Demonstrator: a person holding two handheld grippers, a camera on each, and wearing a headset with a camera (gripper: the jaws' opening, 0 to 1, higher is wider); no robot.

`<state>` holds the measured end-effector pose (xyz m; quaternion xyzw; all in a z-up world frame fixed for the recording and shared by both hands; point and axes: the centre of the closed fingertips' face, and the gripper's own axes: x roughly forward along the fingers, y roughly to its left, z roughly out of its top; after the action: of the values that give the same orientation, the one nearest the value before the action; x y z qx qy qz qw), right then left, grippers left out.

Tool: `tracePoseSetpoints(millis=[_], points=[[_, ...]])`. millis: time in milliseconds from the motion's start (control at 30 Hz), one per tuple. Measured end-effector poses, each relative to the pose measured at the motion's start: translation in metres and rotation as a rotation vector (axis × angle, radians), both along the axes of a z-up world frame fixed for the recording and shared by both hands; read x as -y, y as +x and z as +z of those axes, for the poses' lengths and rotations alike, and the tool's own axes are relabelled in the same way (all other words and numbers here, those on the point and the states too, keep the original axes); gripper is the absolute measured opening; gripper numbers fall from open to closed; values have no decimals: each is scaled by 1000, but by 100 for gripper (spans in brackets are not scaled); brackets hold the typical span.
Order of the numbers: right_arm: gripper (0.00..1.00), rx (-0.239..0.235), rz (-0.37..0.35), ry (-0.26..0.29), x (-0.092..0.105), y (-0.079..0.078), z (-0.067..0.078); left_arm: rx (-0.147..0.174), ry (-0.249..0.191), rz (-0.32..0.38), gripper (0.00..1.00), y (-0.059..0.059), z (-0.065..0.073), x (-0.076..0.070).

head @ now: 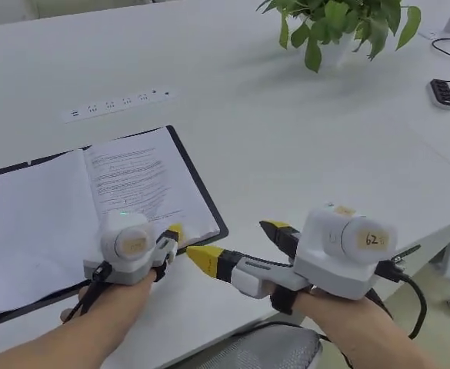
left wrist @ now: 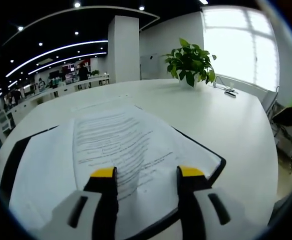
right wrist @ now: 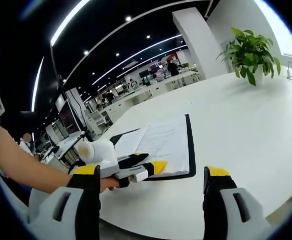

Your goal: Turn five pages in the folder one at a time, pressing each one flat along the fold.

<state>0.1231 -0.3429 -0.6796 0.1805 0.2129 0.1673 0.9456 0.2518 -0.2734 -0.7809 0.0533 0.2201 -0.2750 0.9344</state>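
Observation:
A black folder lies open on the white table at the left, with a blank page on one side and a printed page on the other. My left gripper sits open at the folder's near right corner, its jaws low over the printed page with nothing between them. My right gripper hovers to the right of the folder, open wide and holding nothing, above bare table. In the right gripper view the left gripper rests at the folder's near edge.
A potted plant stands at the far right, a black remote-like device and a cable beside it. A built-in socket strip lies behind the folder. The table's near edge runs under my arms, with a grey chair below.

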Motion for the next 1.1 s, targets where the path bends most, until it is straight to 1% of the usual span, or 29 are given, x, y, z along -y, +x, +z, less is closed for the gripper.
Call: tracePoseSetpoints(millis=[33, 167, 200, 267, 300, 367, 400, 433, 500, 533, 600, 633, 667, 700, 733, 767, 800, 833, 867, 900, 967, 1000, 1033, 1100], points=[[84, -2, 2, -1, -1, 0, -1, -2, -6, 9, 42, 2, 0, -3], [84, -9, 7, -2, -2, 2, -2, -4, -13, 19, 35, 4, 2, -8], [84, -11, 8, -3, -1, 2, -3, -11, -22, 21, 34, 4, 1, -8], [83, -15, 10, -6, -1, 3, -4, -10, -21, 22, 32, 5, 1, -9], [83, -13, 10, -4, -1, 4, -4, -8, -22, 27, 29, 6, 2, -10], [82, -22, 17, -8, -2, 7, -6, -20, -31, 86, 22, 11, 1, -21], [81, -21, 20, -9, -2, 9, -7, -21, -37, 55, 21, 10, 1, -18], [80, -23, 23, -6, -3, 10, -7, -14, -20, 34, 21, 9, 1, -17], [79, -29, 33, 3, -7, 16, -8, -28, -38, 43, 21, 9, 1, -17], [78, -33, 38, 5, -9, 19, -9, -28, -37, 41, 21, 9, 2, -16], [73, -54, 64, 29, -17, 23, -11, -33, -43, 44, 21, 8, 2, -16], [70, -66, 73, 52, -22, 25, -12, -34, -45, 45, 21, 8, 1, -16], [68, -92, 79, 81, -27, 28, -14, -33, -47, 46, 21, 8, 1, -16], [64, -101, 78, 92, -30, 31, -15, -33, -48, 46, 21, 8, 1, -16], [61, -107, 107, 89, -35, 33, -18, -34, -51, 47, 21, 8, 1, -16], [59, -116, 109, 89, -36, 36, -20, -33, -51, 46, 21, 8, 1, -16], [55, -129, 124, 99, -40, 38, -23, -32, -51, 46, 21, 8, 1, -16], [53, -143, 126, 122, -42, 39, -25, -30, -50, 45, 21, 8, 1, -16], [50, -185, 129, 154, -46, 39, -30, -30, -51, 46, 21, 8, 1, -16], [47, -175, 123, 152, -46, 43, -32, -30, -53, 46, 21, 8, 1, -16], [44, -205, 128, 145, -48, 46, -41, -28, -55, 47, 21, 8, 1, -16], [43, -206, 129, 142, -50, 48, -44, -28, -56, 48, 21, 8, 1, -16], [43, -226, 131, 142, -52, 48, -50, -27, -57, 48, 21, 8, 1, -16], [42, -238, 135, 145, -54, 50, -56, -27, -60, 50, 21, 8, 1, -16]])
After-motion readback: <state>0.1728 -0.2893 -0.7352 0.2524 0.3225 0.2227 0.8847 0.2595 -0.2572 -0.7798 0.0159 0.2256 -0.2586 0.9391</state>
